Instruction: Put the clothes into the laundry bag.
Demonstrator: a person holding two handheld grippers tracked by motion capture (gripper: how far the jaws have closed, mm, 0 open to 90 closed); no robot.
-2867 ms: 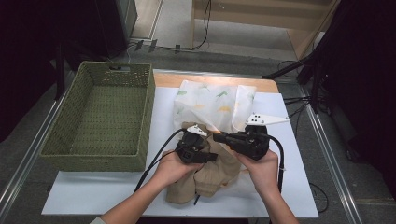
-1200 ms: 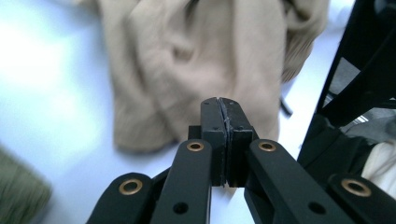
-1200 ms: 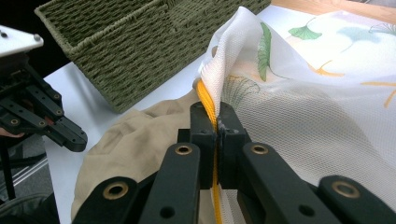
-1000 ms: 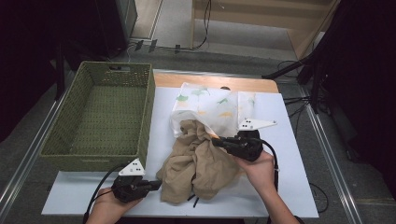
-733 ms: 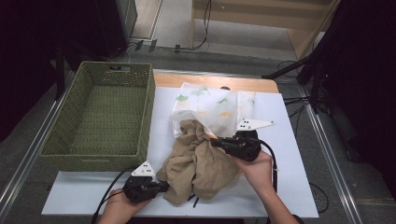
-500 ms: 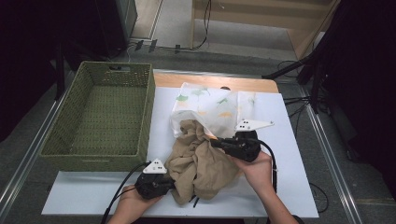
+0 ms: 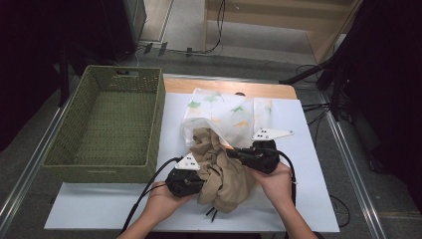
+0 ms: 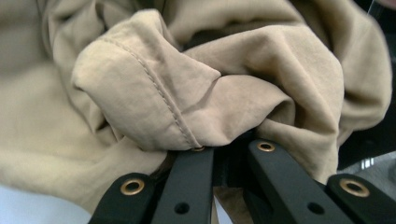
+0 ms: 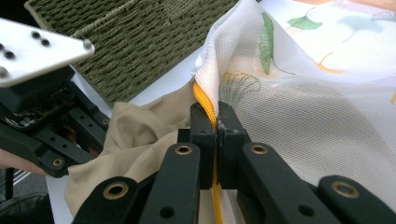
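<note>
A crumpled tan garment (image 7: 219,172) lies on the white table sheet, its upper part inside the mouth of a white mesh bag (image 7: 224,107) printed with leaves. My right gripper (image 7: 230,151) is shut on the bag's yellow-edged rim (image 9: 205,100), holding the mouth up; its jaws (image 9: 217,116) pinch that rim. My left gripper (image 7: 201,182) is shut at the garment's left side, and in the left gripper view its tips (image 8: 229,147) push against a folded hem of the tan cloth (image 8: 187,93). The left gripper (image 9: 46,130) also appears in the right gripper view, beside the cloth (image 9: 140,133).
A green woven basket (image 7: 154,124) stands at the left of the table, right beside the bag. White sheet (image 7: 308,149) lies bare to the right of the right hand. Black cables trail from both grippers toward the near edge.
My left hand has come from the near left corner rightward to the garment and now presses into it. The right gripper has kept its hold on the bag rim.
</note>
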